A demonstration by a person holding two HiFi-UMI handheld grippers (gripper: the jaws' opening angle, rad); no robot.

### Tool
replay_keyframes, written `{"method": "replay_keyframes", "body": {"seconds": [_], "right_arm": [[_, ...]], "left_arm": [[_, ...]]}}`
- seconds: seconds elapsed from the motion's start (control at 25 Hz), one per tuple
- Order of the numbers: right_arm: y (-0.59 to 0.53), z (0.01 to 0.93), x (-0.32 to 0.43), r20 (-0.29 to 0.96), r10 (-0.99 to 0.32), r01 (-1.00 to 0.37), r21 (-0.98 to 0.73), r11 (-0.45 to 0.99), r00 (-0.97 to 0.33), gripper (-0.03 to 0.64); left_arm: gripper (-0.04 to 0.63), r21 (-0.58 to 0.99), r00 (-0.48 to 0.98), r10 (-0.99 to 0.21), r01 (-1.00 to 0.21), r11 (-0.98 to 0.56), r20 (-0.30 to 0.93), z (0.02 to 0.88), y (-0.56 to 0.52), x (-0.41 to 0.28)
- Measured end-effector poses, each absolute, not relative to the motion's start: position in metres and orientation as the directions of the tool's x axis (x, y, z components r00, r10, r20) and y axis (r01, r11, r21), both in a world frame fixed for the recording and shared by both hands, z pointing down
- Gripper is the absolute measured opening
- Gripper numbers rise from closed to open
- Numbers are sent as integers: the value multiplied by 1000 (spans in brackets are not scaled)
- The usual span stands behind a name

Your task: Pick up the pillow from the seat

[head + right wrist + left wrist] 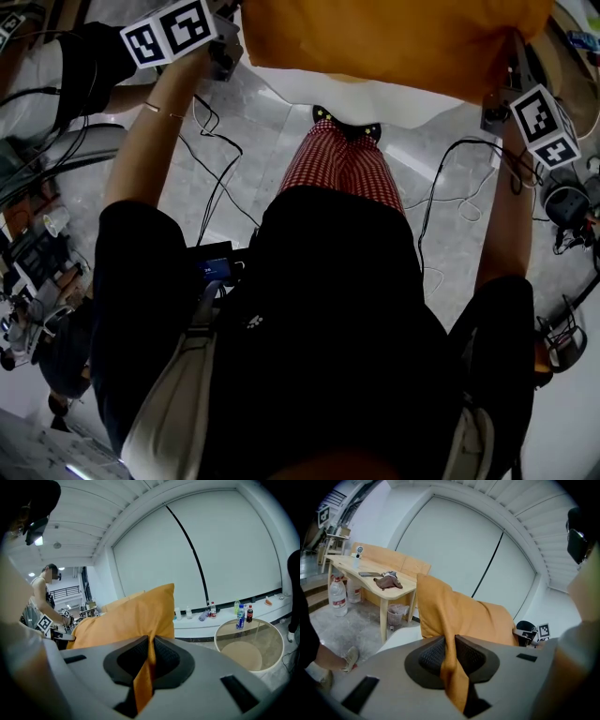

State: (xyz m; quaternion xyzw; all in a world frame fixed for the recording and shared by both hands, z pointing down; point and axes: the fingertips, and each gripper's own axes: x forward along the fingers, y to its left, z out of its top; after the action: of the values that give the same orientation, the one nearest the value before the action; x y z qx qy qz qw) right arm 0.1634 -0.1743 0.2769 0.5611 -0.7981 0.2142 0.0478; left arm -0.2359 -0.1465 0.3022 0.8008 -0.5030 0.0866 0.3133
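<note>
pillow (394, 37) corners in jaws, above seat (375, 98)

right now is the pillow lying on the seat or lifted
Lifted: the pillow hangs stretched between the left gripper and the right gripper, each shut on a corner.

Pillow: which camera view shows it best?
The right gripper view: the orange pillow spreads broadly from its pinched corner, brightly lit. The left gripper view shows it similarly but more folded; the head view crops it at the top.
</note>
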Motion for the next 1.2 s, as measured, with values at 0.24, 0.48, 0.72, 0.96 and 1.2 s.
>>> {"method": "replay_keyframes", "body": {"seconds": [0.24,0.48,0.72,0.96,1.2], "right_arm": [[-176,268,167,307,-878,-914,-291,281,-368,51],[-180,258,171,295,-880,-914,-284,290,-371,51],[-178,245,178,267,-892,-913,-292,286,-365,51],[-172,225,190,257,-892,-909,-299,292,-371,48],[-168,197,201,210,-901,-902,-299,310,-380,48]], "left_arm": [[72,422,484,-754,-855,-301,443,293,-145,-232],[72,422,483,-760,-855,-302,435,284,-146,-230],[71,408,487,-768,-855,-321,416,267,-149,-223],[67,401,486,-778,-855,-329,398,243,-144,-212],[67,396,493,-780,-852,-343,385,215,-144,-202]]}}
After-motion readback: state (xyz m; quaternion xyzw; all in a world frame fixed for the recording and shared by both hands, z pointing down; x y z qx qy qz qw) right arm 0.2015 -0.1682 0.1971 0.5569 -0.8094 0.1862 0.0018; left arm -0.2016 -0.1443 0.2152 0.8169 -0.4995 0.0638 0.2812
